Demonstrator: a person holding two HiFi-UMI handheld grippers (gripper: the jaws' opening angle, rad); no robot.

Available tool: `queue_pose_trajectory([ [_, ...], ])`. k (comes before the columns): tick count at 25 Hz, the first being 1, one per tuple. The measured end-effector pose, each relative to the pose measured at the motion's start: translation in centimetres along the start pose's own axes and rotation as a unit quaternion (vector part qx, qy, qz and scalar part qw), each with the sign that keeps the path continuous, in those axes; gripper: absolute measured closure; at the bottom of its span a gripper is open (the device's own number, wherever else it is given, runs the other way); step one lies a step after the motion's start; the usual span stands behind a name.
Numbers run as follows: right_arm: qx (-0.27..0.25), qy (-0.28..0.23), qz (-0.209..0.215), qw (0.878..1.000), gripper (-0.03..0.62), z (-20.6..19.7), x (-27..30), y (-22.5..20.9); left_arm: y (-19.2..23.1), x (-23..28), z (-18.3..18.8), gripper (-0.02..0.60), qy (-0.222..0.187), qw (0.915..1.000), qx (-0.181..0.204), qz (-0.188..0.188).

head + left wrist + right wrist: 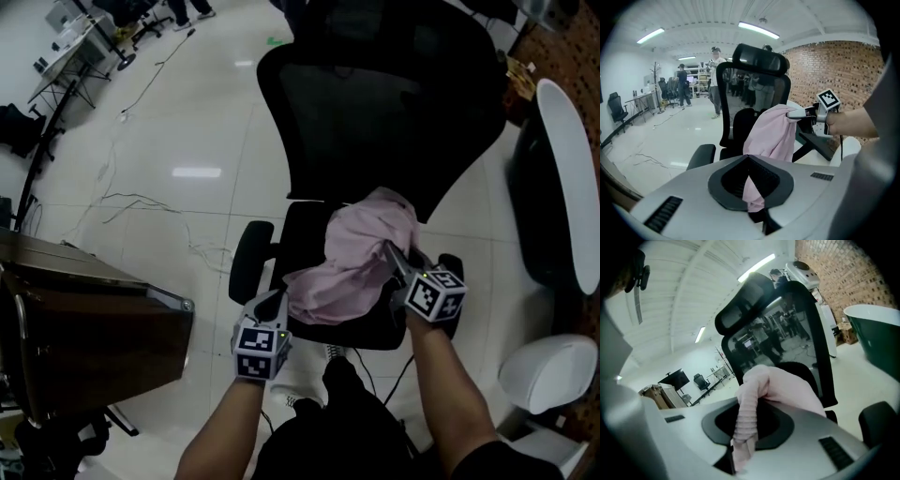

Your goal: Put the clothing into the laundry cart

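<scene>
Left gripper [278, 302], low and left of centre in the head view, has its 2 jaws pinched together on a fold of the pink garment [352, 258]; its own view shows the cloth running down into the closed jaws at lower centre, with no gap either side; right gripper [392, 258], just right of centre in the head view, is likewise clamped, its jaws nearly together on a ribbed cuff of the same garment, which its own view shows hanging down through the jaws at lower centre; the garment [771, 133] lies bunched on the seat of a black office chair [375, 103], its top pulled up toward the mesh backrest where the right gripper [797, 114] holds it, its lower edge drooping over the seat front toward the left gripper; the chair's 2 armrests stand either side of the heap; a brown box-like unit [84, 319] stands on the pale tiled floor [197, 131] at the left edge of the head view, well apart from the chair; a dark tub with a white rim [562, 178] sits at the right edge; I cannot tell whether either is the laundry cart; the left gripper view shows people [715, 79] standing far behind the chair, at upper left.
</scene>
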State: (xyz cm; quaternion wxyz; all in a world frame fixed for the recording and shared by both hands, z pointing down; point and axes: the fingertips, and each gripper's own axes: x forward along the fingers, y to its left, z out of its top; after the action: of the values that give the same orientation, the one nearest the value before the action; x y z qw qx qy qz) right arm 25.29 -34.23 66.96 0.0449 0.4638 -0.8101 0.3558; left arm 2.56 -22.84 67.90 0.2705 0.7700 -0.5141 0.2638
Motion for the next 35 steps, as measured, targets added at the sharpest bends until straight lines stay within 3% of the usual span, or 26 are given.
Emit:
queue_pose_trajectory([
  [10, -0.064, -0.039, 0.056, 0.996, 0.525, 7.7, -3.1, 13.0, 4.4, -12.1, 3.5, 0.581, -0.08, 0.9952, -0.006, 0.057],
  [20, -0.118, -0.075, 0.122, 0.983, 0.525, 14.9, -7.1, 27.8, 10.1, -24.7, 2.3, 0.581, -0.133, 0.9837, -0.038, 0.114],
  [29, -0.163, -0.092, 0.211, 0.959, 0.525, 18.2, -7.3, 41.5, 16.9, -37.3, 0.0, 0.581, -0.183, 0.9565, -0.077, 0.214],
  [35, -0.174, -0.074, 0.269, 0.944, 0.526, 16.7, -6.8, 50.0, 18.8, -43.8, -2.5, 0.581, -0.203, 0.9406, -0.094, 0.255],
])
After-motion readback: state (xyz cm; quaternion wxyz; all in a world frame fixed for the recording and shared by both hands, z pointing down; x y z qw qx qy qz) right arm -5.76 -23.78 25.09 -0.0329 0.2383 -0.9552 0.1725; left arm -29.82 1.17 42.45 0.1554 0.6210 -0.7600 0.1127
